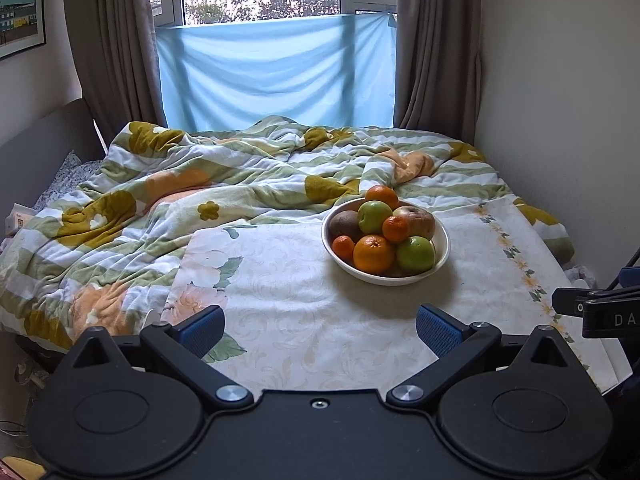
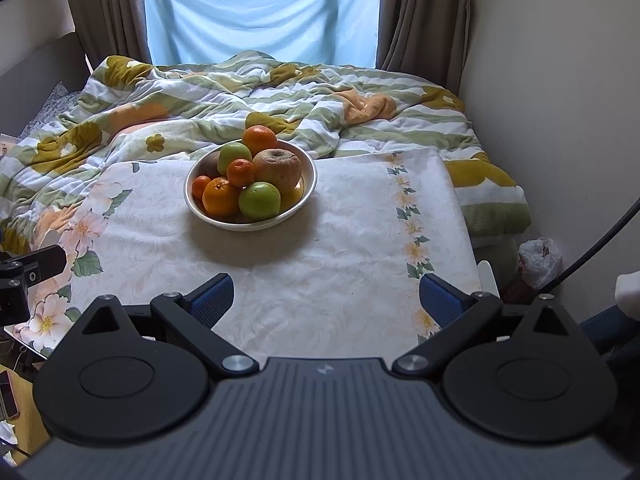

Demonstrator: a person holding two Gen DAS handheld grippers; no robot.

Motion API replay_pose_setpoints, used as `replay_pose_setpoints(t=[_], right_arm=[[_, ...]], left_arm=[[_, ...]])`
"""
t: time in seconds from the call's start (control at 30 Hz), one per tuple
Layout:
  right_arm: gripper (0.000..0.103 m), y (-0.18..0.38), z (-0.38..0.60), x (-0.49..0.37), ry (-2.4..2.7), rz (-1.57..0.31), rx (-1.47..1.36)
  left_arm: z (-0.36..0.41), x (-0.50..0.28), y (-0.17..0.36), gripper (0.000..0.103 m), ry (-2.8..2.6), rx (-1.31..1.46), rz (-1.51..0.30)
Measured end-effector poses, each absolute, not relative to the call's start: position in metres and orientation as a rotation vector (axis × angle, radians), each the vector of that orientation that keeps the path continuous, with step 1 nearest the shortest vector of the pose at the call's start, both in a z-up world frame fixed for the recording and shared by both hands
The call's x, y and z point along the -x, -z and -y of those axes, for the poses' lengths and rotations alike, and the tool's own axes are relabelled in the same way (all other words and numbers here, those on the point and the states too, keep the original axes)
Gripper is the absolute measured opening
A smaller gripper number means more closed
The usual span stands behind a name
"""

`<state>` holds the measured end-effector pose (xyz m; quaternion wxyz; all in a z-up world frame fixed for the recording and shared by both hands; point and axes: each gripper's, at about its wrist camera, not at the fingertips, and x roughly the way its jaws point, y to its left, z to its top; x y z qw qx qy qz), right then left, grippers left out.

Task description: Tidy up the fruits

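A white bowl point(image 1: 443, 249) stands on a floral cloth point(image 1: 288, 320) and holds several fruits: oranges point(image 1: 373, 254), green apples point(image 1: 415, 255), a reddish apple point(image 1: 416, 221) and a brown kiwi point(image 1: 345, 223). The bowl point(image 2: 310, 184) also shows in the right wrist view, with an orange point(image 2: 220, 196), a green apple point(image 2: 259, 199) and the reddish apple point(image 2: 277, 169). My left gripper point(image 1: 320, 330) is open and empty, well short of the bowl. My right gripper point(image 2: 326, 300) is open and empty, also short of the bowl.
A crumpled striped floral quilt point(image 1: 160, 200) covers the bed behind the cloth. Curtains and a blue sheet point(image 1: 276, 76) hang at the window. A wall point(image 2: 560, 100) runs along the right. A plastic bag point(image 2: 540, 260) lies by the bed's right side.
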<state>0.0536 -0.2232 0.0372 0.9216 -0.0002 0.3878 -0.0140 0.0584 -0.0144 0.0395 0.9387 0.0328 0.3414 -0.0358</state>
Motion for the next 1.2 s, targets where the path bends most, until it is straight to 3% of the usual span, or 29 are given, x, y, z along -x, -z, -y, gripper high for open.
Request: replay_pose_setpoints(t=[1.2], right_arm=[[0.103,-0.0323,0.2273,-0.0551,0.037,-0.799,-0.014]], left_arm=[[0.0122,-0.0547,-0.0367,0.103,0.074,-0.034,-0.683]])
